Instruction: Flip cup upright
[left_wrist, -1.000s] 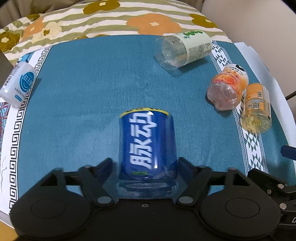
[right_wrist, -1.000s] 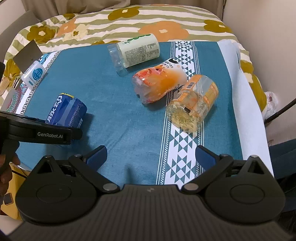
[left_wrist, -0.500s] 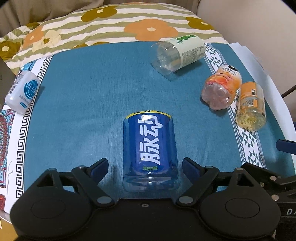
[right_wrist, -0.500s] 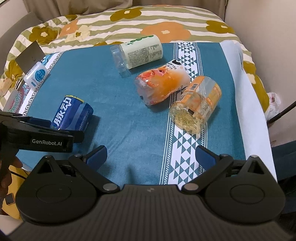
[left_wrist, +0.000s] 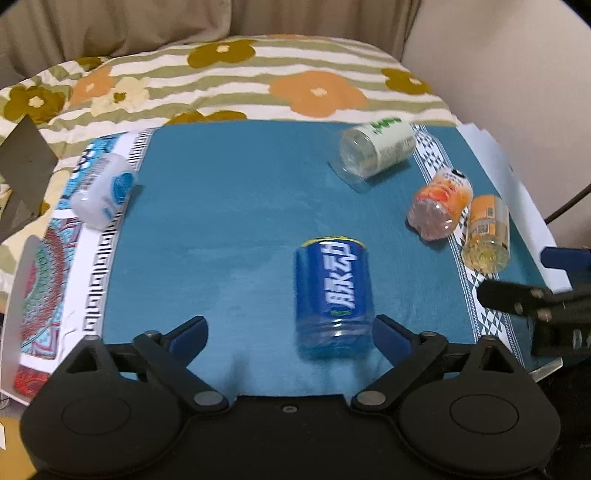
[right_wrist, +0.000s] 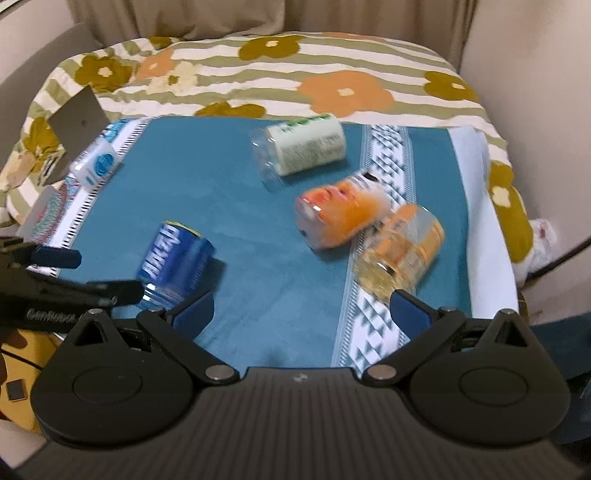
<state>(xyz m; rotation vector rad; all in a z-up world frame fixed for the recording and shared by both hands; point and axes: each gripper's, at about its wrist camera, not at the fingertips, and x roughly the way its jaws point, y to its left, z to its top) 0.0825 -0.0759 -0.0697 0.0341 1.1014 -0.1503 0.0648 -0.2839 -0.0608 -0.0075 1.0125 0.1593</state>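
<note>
left wrist view: the blue cup (left_wrist: 332, 299) lies on its side on the teal cloth (left_wrist: 221, 221), just ahead of the left gripper (left_wrist: 291, 332), fingers wide apart, empty. right wrist view: right gripper (right_wrist: 301, 308) spread wide, holding nothing; cup (right_wrist: 173, 266) at left.

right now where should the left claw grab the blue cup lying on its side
Grip the blue cup across its labelled mid-body, probably coming straight on from its clear near end. It lies lengthwise along the open left claw, so its curved sides face the fingers.
</note>
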